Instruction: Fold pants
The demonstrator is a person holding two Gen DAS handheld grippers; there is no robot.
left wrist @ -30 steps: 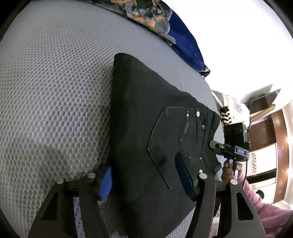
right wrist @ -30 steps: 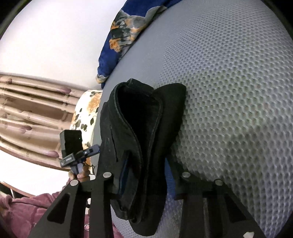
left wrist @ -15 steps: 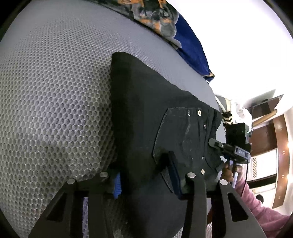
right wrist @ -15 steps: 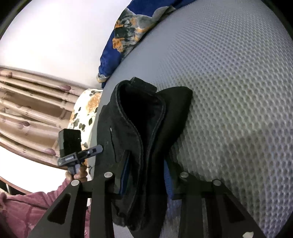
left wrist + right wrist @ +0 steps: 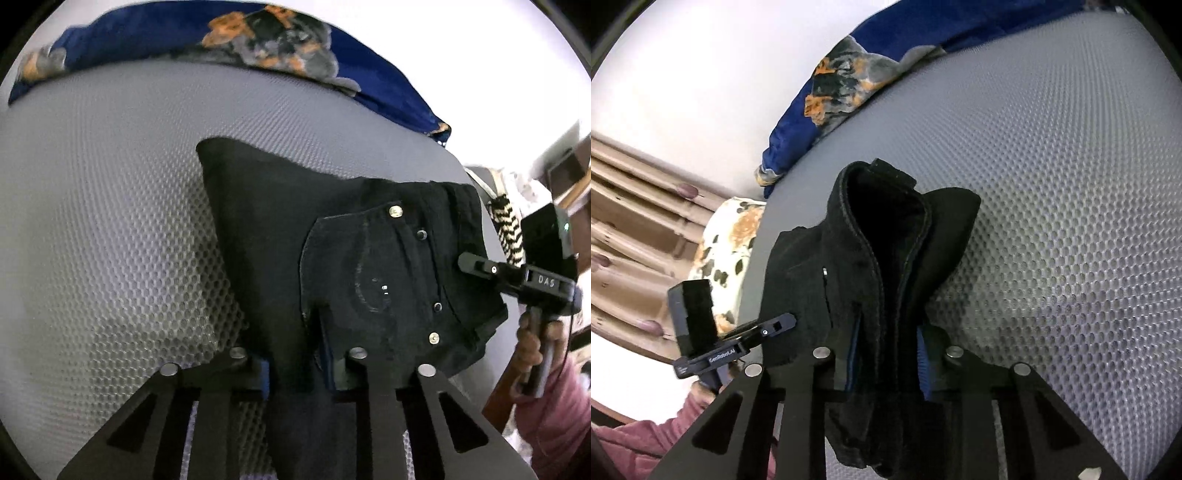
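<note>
Left wrist view shows the left gripper (image 5: 295, 363) closing its jaws on a fold of the black pants (image 5: 288, 236), which lie on the grey mesh mattress (image 5: 110, 221). The right gripper (image 5: 886, 354) is also closing, and a thick bunch of the pants sits pinched between its blue pads (image 5: 922, 363).

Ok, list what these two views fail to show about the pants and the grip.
- Left wrist view: the pants run off the bottom edge behind the left tool, which is closing on the cloth; the legs are unseen.
- Right wrist view: the right tool is closing on bunched cloth; layer count unreadable.
- Both views: the mattress edges are cropped.
</note>
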